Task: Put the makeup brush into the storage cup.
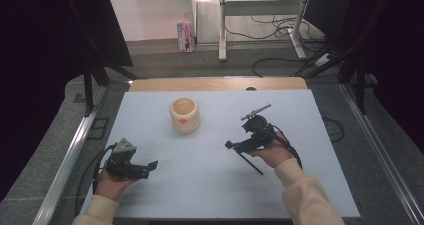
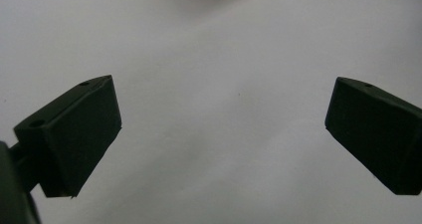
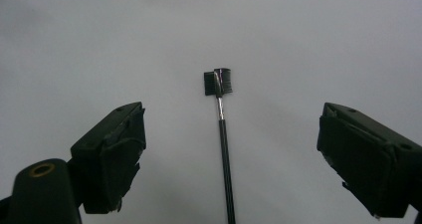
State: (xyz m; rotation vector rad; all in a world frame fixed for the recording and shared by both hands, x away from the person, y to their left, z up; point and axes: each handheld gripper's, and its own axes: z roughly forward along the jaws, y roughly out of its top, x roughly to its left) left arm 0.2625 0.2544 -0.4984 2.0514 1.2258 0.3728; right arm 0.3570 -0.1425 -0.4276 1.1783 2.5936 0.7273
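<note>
Two wide-open jaws on the right gripper (image 3: 231, 159) straddling, untouched, a thin brush (image 3: 223, 134) lying flat midway between them, head farthest out, liable to roll or slip aside if pinched off-centre; left gripper (image 2: 221, 134) open, empty.

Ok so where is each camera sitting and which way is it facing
High view: above the person's side, looking forward and down on the table, both hands and the cup.
Left gripper view: rides the left claw, facing the sheet, cup edge at top.
Right gripper view: rides the right claw, over the brush.
Shared: the brush, in high and right views.
</note>
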